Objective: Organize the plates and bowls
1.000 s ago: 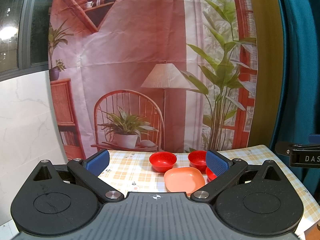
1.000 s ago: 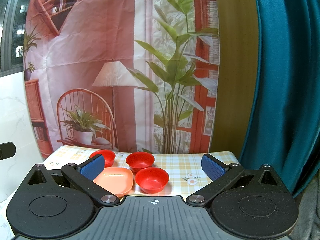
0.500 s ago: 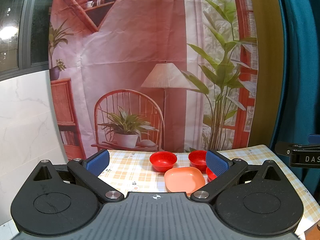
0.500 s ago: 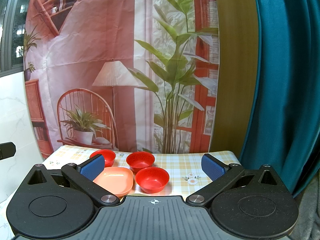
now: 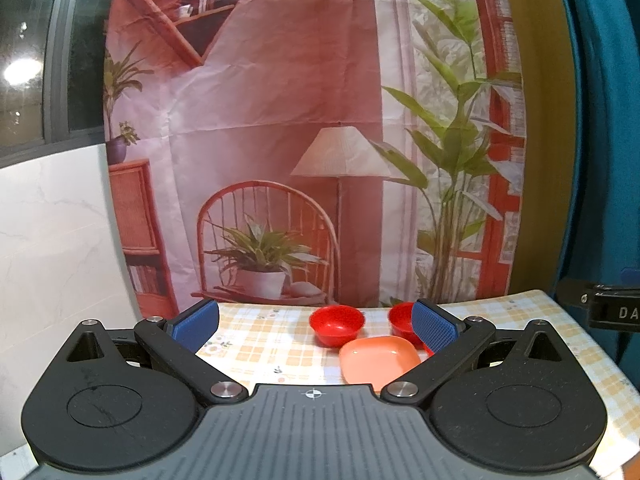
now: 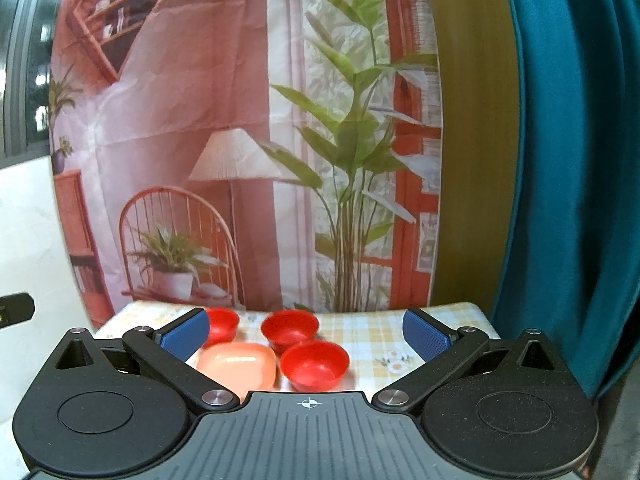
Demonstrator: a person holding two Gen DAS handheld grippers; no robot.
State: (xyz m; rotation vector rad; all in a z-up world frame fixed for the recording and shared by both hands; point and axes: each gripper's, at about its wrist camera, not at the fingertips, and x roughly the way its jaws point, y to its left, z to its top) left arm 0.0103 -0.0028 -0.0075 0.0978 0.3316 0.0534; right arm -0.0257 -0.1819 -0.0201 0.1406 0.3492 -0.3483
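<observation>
Three red bowls and one orange square plate sit on a checked tablecloth. In the right wrist view the plate (image 6: 240,364) lies at the left, with bowls behind it (image 6: 221,322), (image 6: 290,328) and one beside it on the right (image 6: 314,364). My right gripper (image 6: 306,332) is open and empty, well short of them. In the left wrist view the plate (image 5: 378,362) lies in front of two bowls (image 5: 337,324), (image 5: 400,320); the third is mostly hidden behind my right finger. My left gripper (image 5: 316,324) is open and empty.
The table (image 5: 260,344) stands against a printed backdrop (image 5: 280,140). A white marble wall (image 5: 52,240) is at the left and a teal curtain (image 6: 572,160) at the right. The other gripper's body shows at the right edge of the left wrist view (image 5: 608,312).
My right gripper has shifted a little closer and to the right, so the dishes look larger and blurred. The left gripper has barely moved.
</observation>
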